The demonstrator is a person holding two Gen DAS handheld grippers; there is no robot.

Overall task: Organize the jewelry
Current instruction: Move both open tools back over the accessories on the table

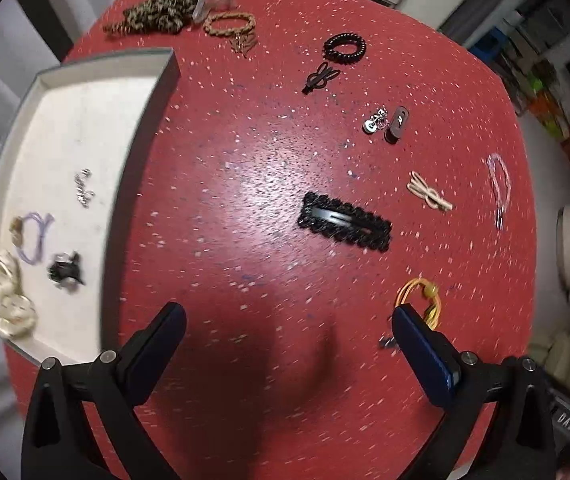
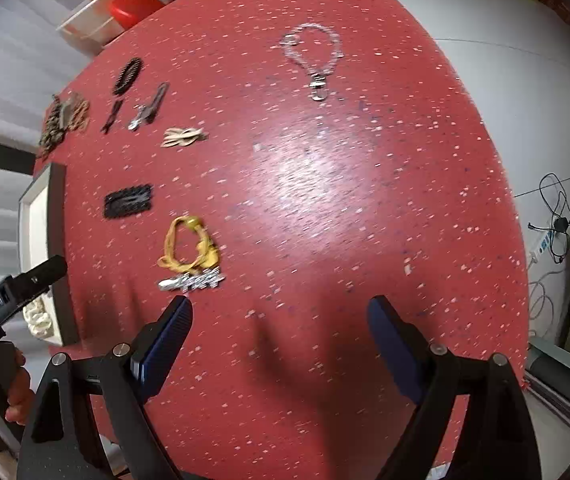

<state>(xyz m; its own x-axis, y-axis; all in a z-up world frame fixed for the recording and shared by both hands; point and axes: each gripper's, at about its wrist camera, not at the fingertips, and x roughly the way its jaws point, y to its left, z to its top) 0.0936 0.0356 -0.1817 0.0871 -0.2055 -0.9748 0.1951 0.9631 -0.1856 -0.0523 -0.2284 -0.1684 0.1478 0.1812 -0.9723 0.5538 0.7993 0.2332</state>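
My left gripper [image 1: 289,320] hangs open over the bare red table [image 1: 245,160], pointing steeply down, with nothing between its fingers. A white tray [image 1: 165,80] lies to its left and holds a white scrunchie [image 1: 5,300], a purple hair tie [image 1: 35,238] and small pieces. A black hair clip [image 1: 345,222] lies ahead of it. A yellow hair tie [image 1: 419,292] sits by its right finger. My right gripper [image 2: 281,308] is also open and empty. The yellow hair tie [image 2: 187,246] and a silver clip [image 2: 191,280] lie just beyond its left finger. A beaded chain [image 2: 313,52] lies far ahead.
Loose pieces lie on the table's far side: a beige bow clip [image 1: 429,192], silver earrings [image 1: 375,120], a black coil tie [image 1: 344,48], a tan bracelet [image 1: 229,24] and a leopard scrunchie [image 1: 161,8]. A hand [image 2: 17,396] shows at lower left. Cables [image 2: 549,240] lie on the floor.
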